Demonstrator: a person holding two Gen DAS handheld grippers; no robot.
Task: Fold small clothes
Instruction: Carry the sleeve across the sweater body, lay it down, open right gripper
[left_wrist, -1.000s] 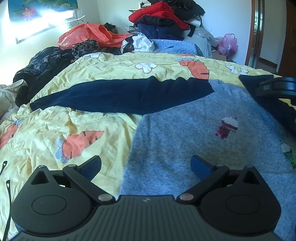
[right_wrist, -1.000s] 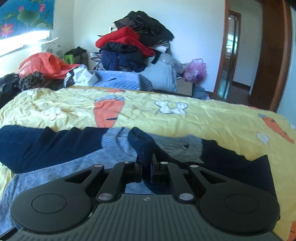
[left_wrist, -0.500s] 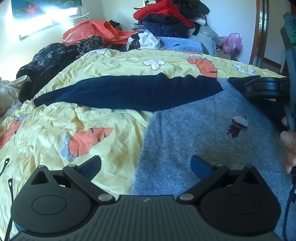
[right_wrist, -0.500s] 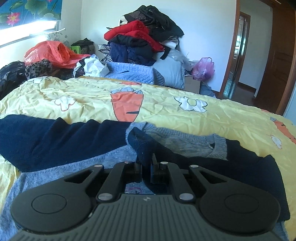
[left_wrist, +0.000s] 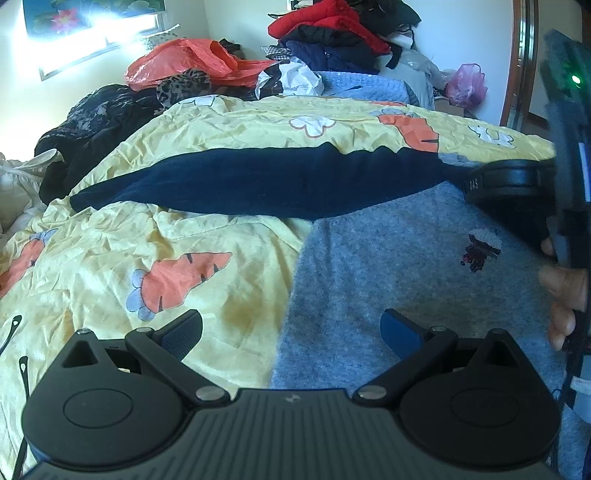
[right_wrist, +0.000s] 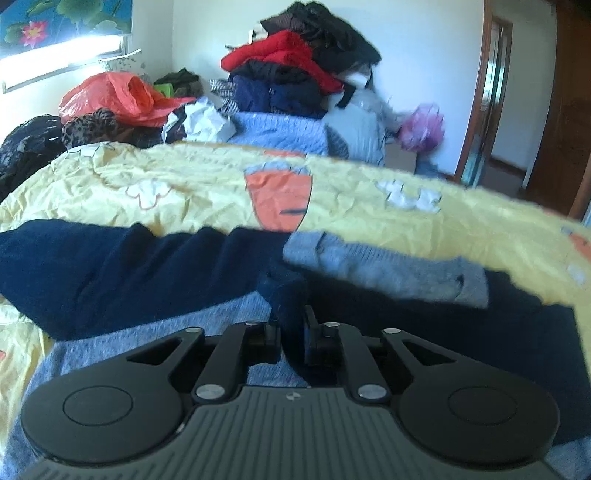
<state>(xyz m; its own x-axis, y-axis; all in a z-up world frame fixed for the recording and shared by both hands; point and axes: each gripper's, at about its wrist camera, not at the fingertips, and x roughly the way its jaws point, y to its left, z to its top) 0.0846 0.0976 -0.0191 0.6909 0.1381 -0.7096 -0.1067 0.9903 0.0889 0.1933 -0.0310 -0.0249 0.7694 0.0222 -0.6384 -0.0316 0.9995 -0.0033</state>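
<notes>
Left wrist view: the left gripper (left_wrist: 291, 328) hangs over the bed with its blue-padded fingers (left_wrist: 400, 329) spread wide apart and nothing between them.
Sweater: a small grey-blue sweater (left_wrist: 388, 266) with navy sleeves lies flat on the yellow sheet (left_wrist: 110, 266); its body fills the lower right of the left wrist view.
Left sleeve: one navy sleeve (left_wrist: 258, 181) stretches out straight to the left across the sheet.
Motif: a small dark red and white stitched figure (left_wrist: 482, 249) sits on the sweater's chest; too small to make out any letters on it.
Writing: the black housing of the other tool (left_wrist: 513, 184) at the right edge bears pale raised characters that look like "0A5"; the reading is uncertain. A small light emblem sits on each gripper's ribbed body, no words.
Right hand: fingers of a person's hand (left_wrist: 563, 291) wrap the handle at the far right edge, under a green light (left_wrist: 574, 78).
Right wrist view: the right gripper (right_wrist: 291, 334) has its jaws opening, with a fold of the other navy sleeve (right_wrist: 461, 325) in the narrow gap between them, lying over the sweater's front below the grey collar (right_wrist: 388, 266); whether the pads press on it I cannot tell, as the picture is blurred.
Sheet print: orange carrots (left_wrist: 177, 277) and white flowers (left_wrist: 312, 124).
Background: a heap of clothes (right_wrist: 295, 70), an orange plastic bag (right_wrist: 110, 94), a pink bag (right_wrist: 423, 127) by the door.
</notes>
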